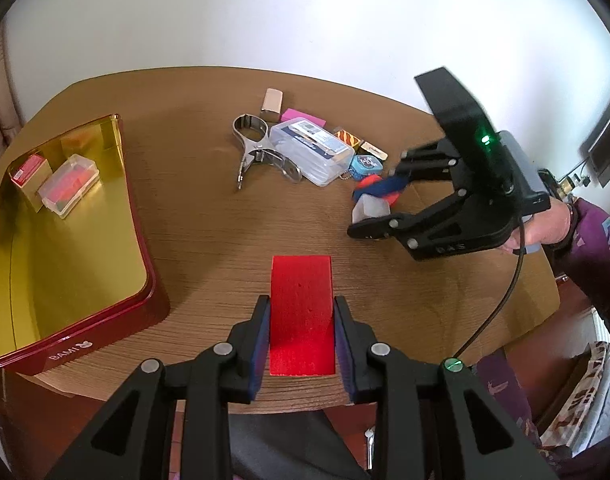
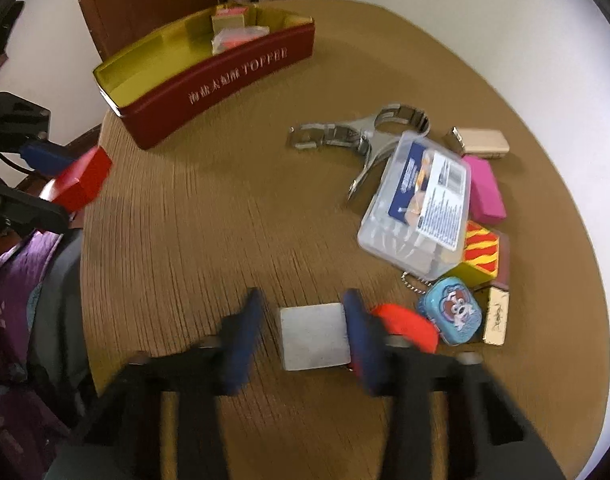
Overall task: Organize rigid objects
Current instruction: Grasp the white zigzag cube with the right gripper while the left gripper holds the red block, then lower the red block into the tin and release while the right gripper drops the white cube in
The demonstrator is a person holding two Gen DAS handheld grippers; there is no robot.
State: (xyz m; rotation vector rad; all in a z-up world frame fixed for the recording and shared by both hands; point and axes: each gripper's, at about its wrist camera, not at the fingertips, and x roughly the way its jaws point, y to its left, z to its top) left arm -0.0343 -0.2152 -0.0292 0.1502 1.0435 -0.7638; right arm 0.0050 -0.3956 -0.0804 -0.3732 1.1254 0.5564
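One red block (image 1: 301,312) is clamped between the pads of the left gripper (image 1: 301,332), held above the near edge of the round wooden table (image 1: 209,216). The right gripper (image 2: 305,334) is lowered over one grey-white block (image 2: 315,336) that lies on the table; the right pad touches the block, a narrow gap is seen at the left pad, and whether the block is gripped cannot be told.

One red tin (image 1: 117,320) with a gold inside is set at the table's left side, and two things are counted in it: one small clear case (image 1: 69,184) and one gold box (image 1: 29,178).

In the loose pile are counted one metal clamp (image 1: 261,152), one clear plastic box (image 1: 313,150), one beige lighter (image 1: 272,105), one pink block (image 2: 485,190), one striped box (image 2: 479,256), one blue keychain tin (image 2: 451,312), one orange piece (image 2: 409,326) and one gold lighter (image 2: 495,316).
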